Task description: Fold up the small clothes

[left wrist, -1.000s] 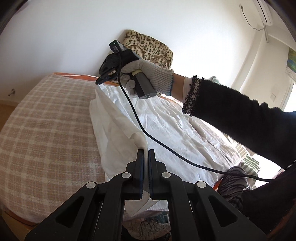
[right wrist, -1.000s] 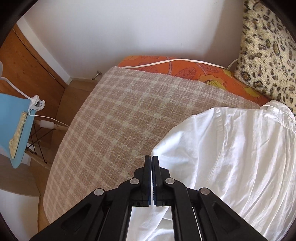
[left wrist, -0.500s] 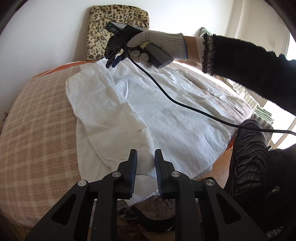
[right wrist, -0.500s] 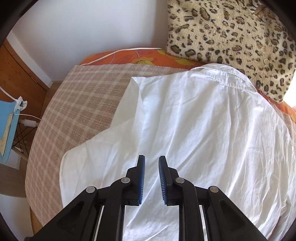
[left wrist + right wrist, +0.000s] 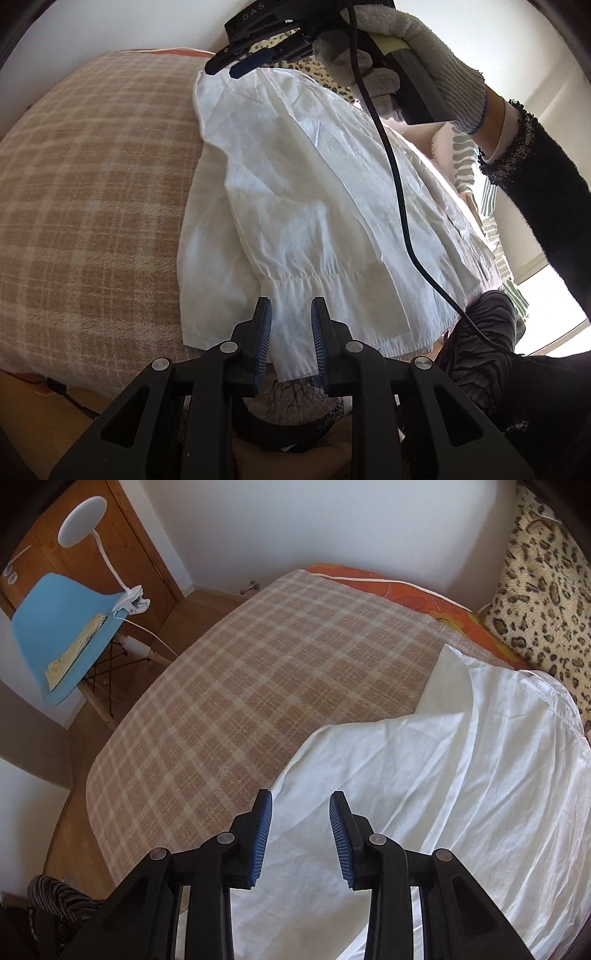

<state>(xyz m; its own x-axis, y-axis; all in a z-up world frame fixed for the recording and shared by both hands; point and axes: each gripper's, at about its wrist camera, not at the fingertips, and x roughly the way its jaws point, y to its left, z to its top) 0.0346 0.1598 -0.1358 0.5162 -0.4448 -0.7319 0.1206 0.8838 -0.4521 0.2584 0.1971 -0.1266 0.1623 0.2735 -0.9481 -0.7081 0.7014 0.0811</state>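
Observation:
A white shirt (image 5: pixel 314 206) lies spread on a checked blanket (image 5: pixel 92 177), one sleeve folded in over the body with its gathered cuff at the near hem. My left gripper (image 5: pixel 290 314) is open and empty, just above that cuff. My right gripper (image 5: pixel 243 66) shows in the left wrist view, open, above the shirt's far shoulder corner, held by a gloved hand. In the right wrist view the right gripper (image 5: pixel 301 801) is open over the shirt (image 5: pixel 443 775) near its left edge, holding nothing.
A leopard-print cushion (image 5: pixel 546 590) stands against the wall behind the shirt. An orange sheet (image 5: pixel 406 590) edges the checked blanket (image 5: pixel 240 701). A blue chair (image 5: pixel 62 627) with a white clip lamp (image 5: pixel 88 517) stands on the wooden floor left of the bed. A black cable (image 5: pixel 399 206) hangs across the shirt.
Both grippers have let go of the shirt and opened wider. The sleeve now lies folded in over the body. The left gripper has moved closer to the cuff.

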